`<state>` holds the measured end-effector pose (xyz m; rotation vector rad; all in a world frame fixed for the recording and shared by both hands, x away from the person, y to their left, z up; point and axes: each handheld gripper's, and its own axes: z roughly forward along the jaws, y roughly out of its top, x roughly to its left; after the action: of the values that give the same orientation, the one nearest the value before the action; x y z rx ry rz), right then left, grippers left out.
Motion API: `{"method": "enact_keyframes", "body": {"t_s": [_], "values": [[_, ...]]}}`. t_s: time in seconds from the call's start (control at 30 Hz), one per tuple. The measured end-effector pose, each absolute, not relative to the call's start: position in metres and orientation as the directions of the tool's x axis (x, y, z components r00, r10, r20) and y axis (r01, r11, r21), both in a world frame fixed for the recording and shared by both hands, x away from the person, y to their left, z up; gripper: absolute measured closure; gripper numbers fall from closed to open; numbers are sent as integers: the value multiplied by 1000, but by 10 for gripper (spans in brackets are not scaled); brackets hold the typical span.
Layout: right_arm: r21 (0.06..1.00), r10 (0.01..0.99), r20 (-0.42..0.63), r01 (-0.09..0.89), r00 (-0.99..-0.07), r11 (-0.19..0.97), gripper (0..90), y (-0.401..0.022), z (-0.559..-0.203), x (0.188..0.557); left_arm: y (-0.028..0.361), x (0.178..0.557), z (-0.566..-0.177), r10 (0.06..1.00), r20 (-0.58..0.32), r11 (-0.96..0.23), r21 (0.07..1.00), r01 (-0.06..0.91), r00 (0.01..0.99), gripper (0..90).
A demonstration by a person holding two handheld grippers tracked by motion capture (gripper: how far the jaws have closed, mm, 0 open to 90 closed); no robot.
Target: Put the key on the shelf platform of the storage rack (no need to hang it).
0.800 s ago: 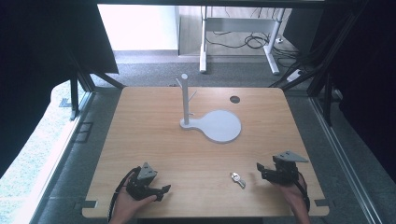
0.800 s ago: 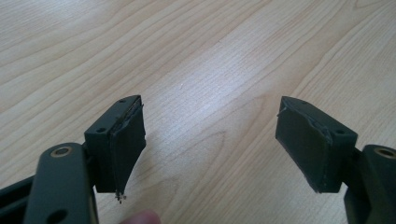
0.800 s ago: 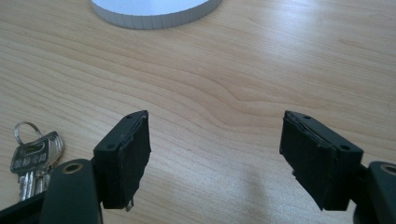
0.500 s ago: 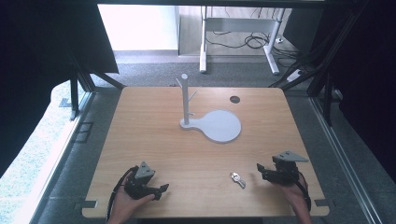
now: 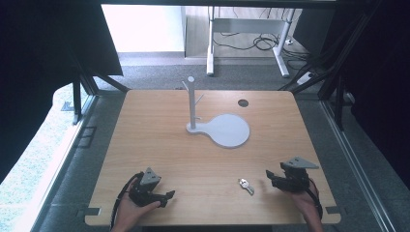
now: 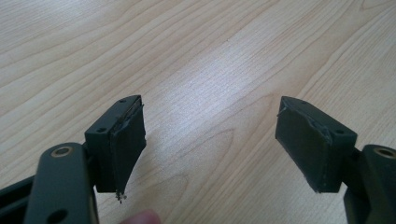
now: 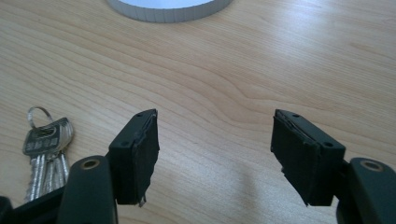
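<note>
Wooden table carries a grey stand at centre, left claw and right claw both released and empty near the front edge, keys lying just beside the right claw.

Daylight enters from the far side, past the table; the pale floor strip there is blown out to white. Dark curtains left and right read almost black, no detail. Tabletop evenly lit, soft shadows only: a faint one beside the white stand. High view is soft overall, slightly grainy; the keys are barely resolved. Both gripper views are sharper. A broad sheen crosses the wood grain in the left gripper view. In the right gripper view the keys glint, possibly slightly out of focus.
</note>
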<state>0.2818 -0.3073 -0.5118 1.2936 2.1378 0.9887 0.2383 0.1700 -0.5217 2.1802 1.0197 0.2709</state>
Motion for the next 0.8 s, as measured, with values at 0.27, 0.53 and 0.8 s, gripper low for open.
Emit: {"method": "enact_keyframes", "body": {"t_s": [0.27, 0.53, 0.8], "values": [[763, 884, -3, 571, -467, 304, 371, -306, -511, 280, 171, 238, -521, 741, -99, -439, 677, 591, 664, 246], [763, 878, 1, 568, -478, 309, 382, -307, -510, 279, 168, 237, -520, 734, -101, -442, 680, 585, 672, 246], [775, 886, -3, 559, -464, 295, 392, -306, -505, 282, 165, 237, -522, 734, -103, -447, 671, 592, 671, 246]]}}
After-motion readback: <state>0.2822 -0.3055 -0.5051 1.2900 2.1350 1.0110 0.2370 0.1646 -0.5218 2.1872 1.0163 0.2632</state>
